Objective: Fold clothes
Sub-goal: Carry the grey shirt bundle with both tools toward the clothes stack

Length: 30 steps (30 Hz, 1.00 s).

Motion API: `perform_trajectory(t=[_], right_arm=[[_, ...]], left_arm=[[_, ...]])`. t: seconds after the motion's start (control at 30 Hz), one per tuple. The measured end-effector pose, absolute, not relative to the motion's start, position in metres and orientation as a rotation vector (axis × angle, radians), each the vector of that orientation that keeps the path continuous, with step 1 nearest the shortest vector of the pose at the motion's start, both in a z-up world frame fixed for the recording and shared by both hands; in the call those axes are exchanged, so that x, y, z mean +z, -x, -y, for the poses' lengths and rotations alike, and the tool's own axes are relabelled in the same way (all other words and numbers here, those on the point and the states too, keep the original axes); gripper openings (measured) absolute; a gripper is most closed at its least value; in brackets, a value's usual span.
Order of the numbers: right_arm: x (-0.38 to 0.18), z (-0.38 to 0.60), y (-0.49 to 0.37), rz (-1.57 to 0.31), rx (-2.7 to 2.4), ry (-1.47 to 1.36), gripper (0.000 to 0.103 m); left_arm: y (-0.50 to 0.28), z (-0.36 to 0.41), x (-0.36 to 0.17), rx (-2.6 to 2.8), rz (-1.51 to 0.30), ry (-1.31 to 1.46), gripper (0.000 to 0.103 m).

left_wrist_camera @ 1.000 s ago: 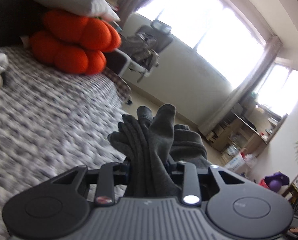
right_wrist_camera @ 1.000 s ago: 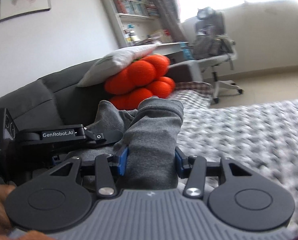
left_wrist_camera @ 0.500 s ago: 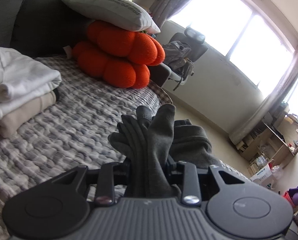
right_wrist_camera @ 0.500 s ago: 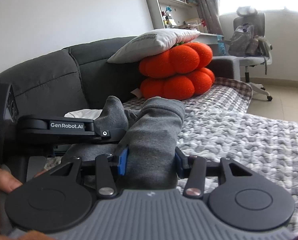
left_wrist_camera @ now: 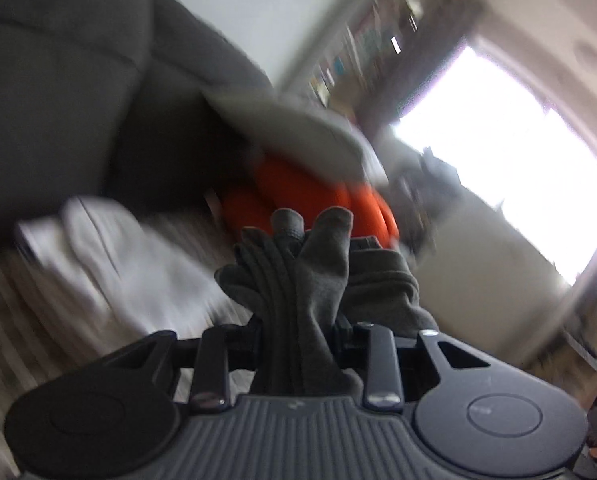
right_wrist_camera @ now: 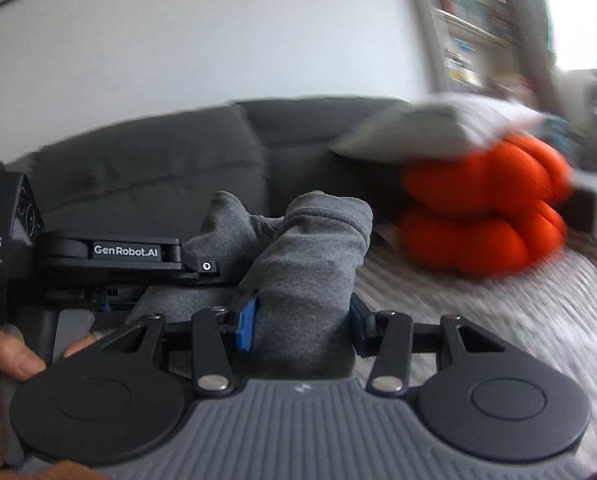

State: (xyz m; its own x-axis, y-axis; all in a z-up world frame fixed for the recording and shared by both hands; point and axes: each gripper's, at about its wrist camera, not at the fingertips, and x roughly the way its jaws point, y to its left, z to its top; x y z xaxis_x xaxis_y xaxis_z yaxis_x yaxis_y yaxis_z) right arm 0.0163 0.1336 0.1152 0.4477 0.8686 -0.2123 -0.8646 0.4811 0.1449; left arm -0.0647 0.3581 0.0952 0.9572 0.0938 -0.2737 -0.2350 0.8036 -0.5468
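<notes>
A dark grey garment [left_wrist_camera: 302,280] is bunched between the fingers of my left gripper [left_wrist_camera: 298,332], which is shut on it. The same grey garment [right_wrist_camera: 310,272] fills my right gripper [right_wrist_camera: 302,324], shut on a thick fold between its blue pads [right_wrist_camera: 247,326]. In the right wrist view the left gripper's body [right_wrist_camera: 130,256] sits just to the left, level with mine, and a hand [right_wrist_camera: 6,360] holds it. The cloth hangs above the sofa's patterned blanket [right_wrist_camera: 498,320]. Both views are motion-blurred.
A stack of folded white clothes [left_wrist_camera: 110,256] lies on the blanket at the left. An orange knot cushion [right_wrist_camera: 482,220] with a grey pillow [right_wrist_camera: 430,128] on top rests against the dark grey sofa back [right_wrist_camera: 158,168]. A bright window [left_wrist_camera: 510,168] is at the right.
Both grippers have swung left toward the sofa back with the grey garment still held. The white stack and orange cushion have shifted right in view.
</notes>
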Motion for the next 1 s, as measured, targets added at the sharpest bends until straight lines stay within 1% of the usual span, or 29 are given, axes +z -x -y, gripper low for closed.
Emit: perform_trajectory(t=[0.07, 0.27, 0.5, 0.63, 0.73, 0.77, 0.8, 0.9, 0.93, 0.97, 1.0], right_arm=[[0.122, -0.161, -0.037, -0.241, 1.168, -0.025, 0.049], [0.116, -0.235, -0.124, -0.332, 1.361, -0.082, 0.049], [0.11, -0.29, -0.166, -0.403, 1.472, 0.029, 0.049], [0.095, -0.301, -0.178, -0.464, 1.466, 0.094, 0.048], [0.078, -0.302, -0.182, -0.475, 1.404, 0.084, 0.053], [0.072, -0.302, -0.182, -0.474, 1.379, 0.075, 0.06], [0.066, -0.302, -0.183, -0.472, 1.355, 0.059, 0.063], [0.06, -0.298, -0.18, -0.467, 1.312, -0.067, 0.064], [0.059, -0.297, -0.178, -0.46, 1.295, -0.091, 0.065], [0.059, -0.296, -0.173, -0.44, 1.267, -0.092, 0.069], [0.061, -0.296, -0.169, -0.42, 1.235, -0.095, 0.069]], left_arm=[[0.065, -0.378, 0.1, 0.23, -0.174, 0.638, 0.031], [0.063, -0.434, 0.108, 0.372, 0.004, 0.714, 0.029], [0.054, -0.445, 0.072, 0.426, 0.005, 0.749, 0.029], [0.043, -0.451, 0.053, 0.423, -0.051, 0.778, 0.029], [0.038, -0.45, 0.037, 0.438, -0.091, 0.809, 0.029], [0.039, -0.448, 0.035, 0.443, -0.092, 0.81, 0.029], [0.04, -0.447, 0.033, 0.448, -0.094, 0.81, 0.029], [0.045, -0.448, 0.033, 0.444, -0.085, 0.84, 0.029], [0.047, -0.447, 0.031, 0.445, -0.083, 0.842, 0.029], [0.048, -0.447, 0.031, 0.446, -0.081, 0.846, 0.029], [0.049, -0.447, 0.03, 0.446, -0.079, 0.85, 0.029]])
